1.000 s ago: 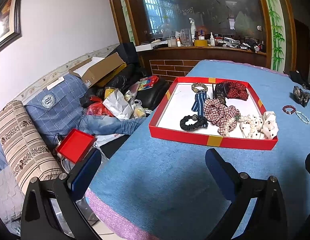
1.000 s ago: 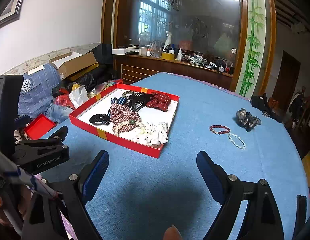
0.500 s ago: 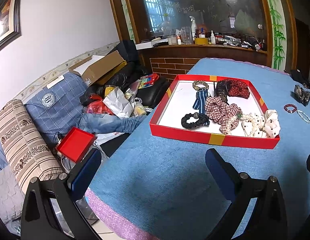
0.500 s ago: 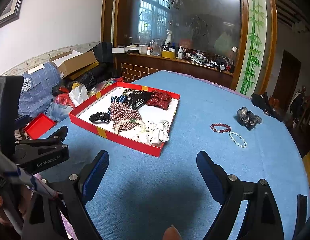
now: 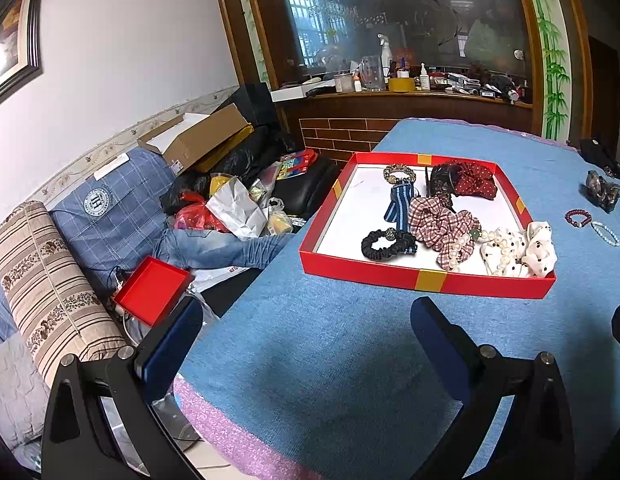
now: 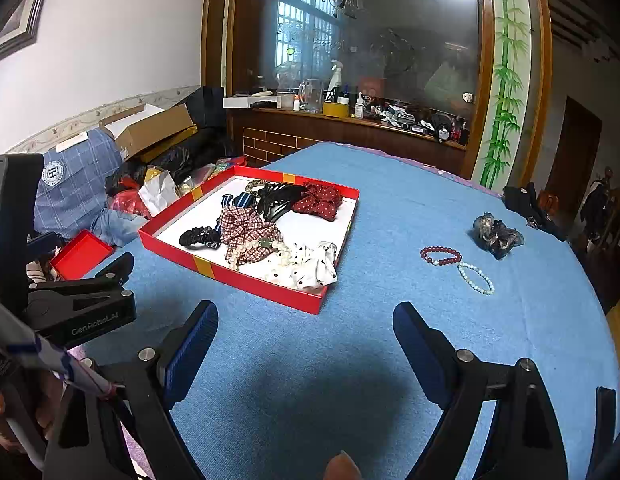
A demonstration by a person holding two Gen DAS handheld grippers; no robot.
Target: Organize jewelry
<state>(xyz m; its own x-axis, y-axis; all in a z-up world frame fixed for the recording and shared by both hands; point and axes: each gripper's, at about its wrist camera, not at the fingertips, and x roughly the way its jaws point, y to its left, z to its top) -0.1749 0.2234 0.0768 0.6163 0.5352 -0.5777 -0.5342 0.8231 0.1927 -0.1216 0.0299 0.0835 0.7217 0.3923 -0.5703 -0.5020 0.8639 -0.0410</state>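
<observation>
A red tray on the blue tablecloth holds several scrunchies, a black hair claw and a pearl strand. On the cloth to its right lie a dark red bead bracelet, a pale bead bracelet and a grey gauzy scrunchie. My left gripper hovers open over the table's near-left edge, short of the tray. My right gripper is open too, above bare cloth in front of the tray. Neither holds anything.
Left of the table stands a sofa piled with a cardboard box, bags, jeans and a small red lid. A cluttered wooden counter runs along the back. A dark pouch lies at the far right table edge.
Both views have shifted only slightly; the tray sits a little lower in the left wrist view. Both grippers stay open, and nothing on the table has moved.
</observation>
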